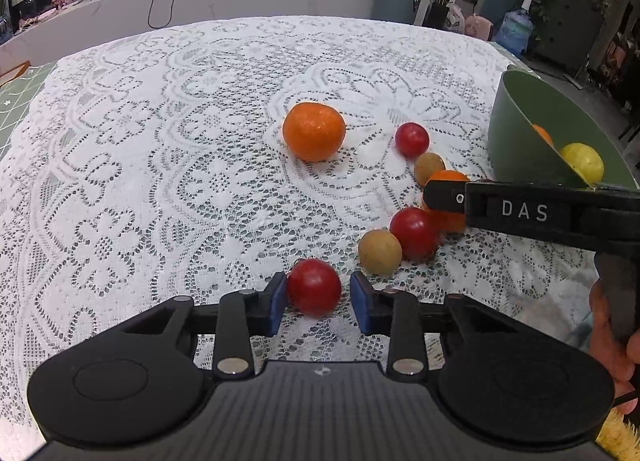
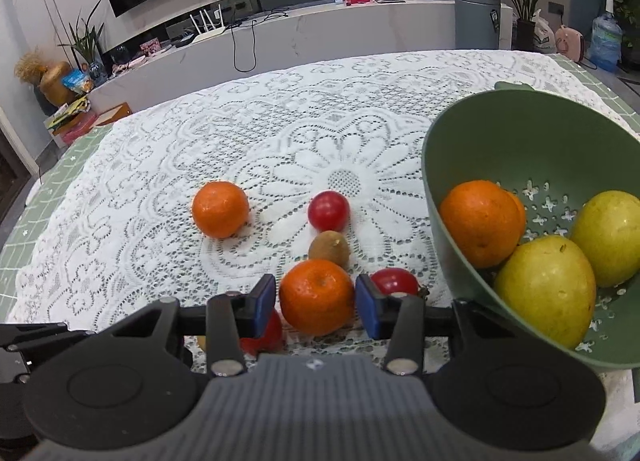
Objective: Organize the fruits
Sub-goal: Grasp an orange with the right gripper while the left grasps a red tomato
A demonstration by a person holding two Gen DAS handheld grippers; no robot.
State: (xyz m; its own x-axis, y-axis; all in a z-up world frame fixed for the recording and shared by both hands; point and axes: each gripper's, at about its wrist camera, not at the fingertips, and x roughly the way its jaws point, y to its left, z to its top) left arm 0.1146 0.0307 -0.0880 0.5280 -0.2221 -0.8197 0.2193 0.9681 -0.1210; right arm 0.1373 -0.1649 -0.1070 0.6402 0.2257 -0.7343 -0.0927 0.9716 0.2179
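In the left wrist view my left gripper (image 1: 318, 303) is open around a red tomato (image 1: 314, 287) on the lace cloth; the left pad touches it, the right pad stands a little off. In the right wrist view my right gripper (image 2: 316, 307) straddles an orange mandarin (image 2: 317, 295), pads at both its sides, on the cloth. A green colander (image 2: 448, 165) at the right holds an orange (image 2: 480, 223) and two yellow-green pears (image 2: 548, 289). Loose on the cloth lie another mandarin (image 2: 220, 209), tomatoes (image 2: 329, 210) and a brown kiwi (image 2: 329, 248).
A white lace cloth (image 1: 160, 141) covers the green-checked table. The right tool's black body (image 1: 532, 213) crosses the left wrist view at the right, in front of the colander (image 1: 516, 129). A brown fruit (image 1: 379, 252) and a tomato (image 1: 414, 233) lie just beyond my left gripper.
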